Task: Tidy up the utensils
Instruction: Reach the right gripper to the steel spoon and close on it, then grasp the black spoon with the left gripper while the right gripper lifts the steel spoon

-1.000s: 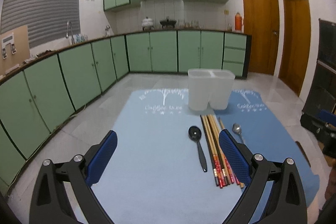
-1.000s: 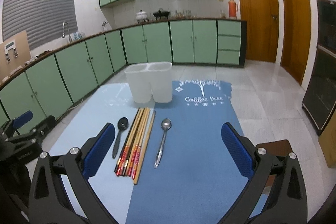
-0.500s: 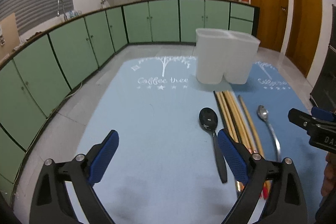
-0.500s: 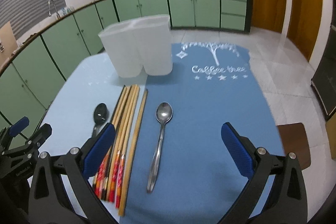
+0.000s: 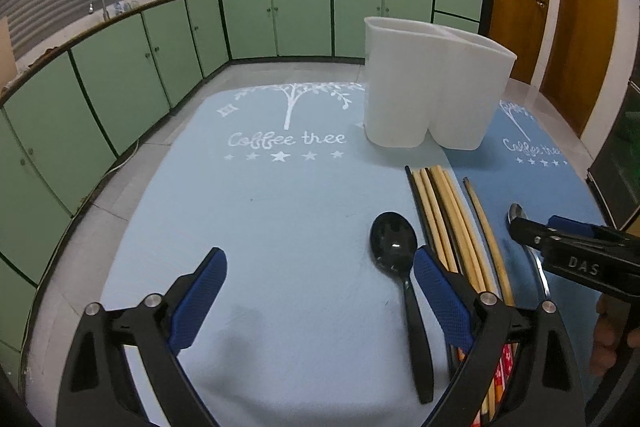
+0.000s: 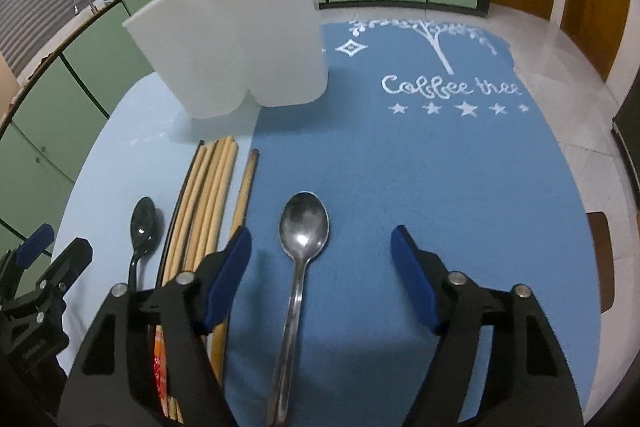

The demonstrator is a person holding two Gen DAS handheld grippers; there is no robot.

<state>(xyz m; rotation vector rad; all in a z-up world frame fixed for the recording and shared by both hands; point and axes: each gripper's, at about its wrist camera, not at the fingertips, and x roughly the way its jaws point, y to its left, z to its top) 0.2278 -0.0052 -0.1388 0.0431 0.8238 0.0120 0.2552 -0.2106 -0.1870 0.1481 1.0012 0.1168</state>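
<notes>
Two textured mats side by side, light blue mat (image 5: 280,227) and darker blue mat (image 6: 440,167), "Coffee tree" print on both. White two-compartment plastic holder (image 5: 428,87) upright across the seam. Bundle of wooden chopsticks (image 6: 204,195) along the seam. Black plastic spoon (image 5: 394,247) just left of the bundle, on light blue. Steel spoon (image 6: 302,227) on darker blue, between the pads, untouched. Right gripper (image 6: 322,259) jaws apart, just been closing. Left gripper (image 5: 320,287) jaws wide, nothing held.

Dim indoor light, strong fisheye distortion.
We see soft shadows beneath each gripper, black vignetted corners, bowed cabinet lines and slight blur on the white holder (image 6: 240,39).
</notes>
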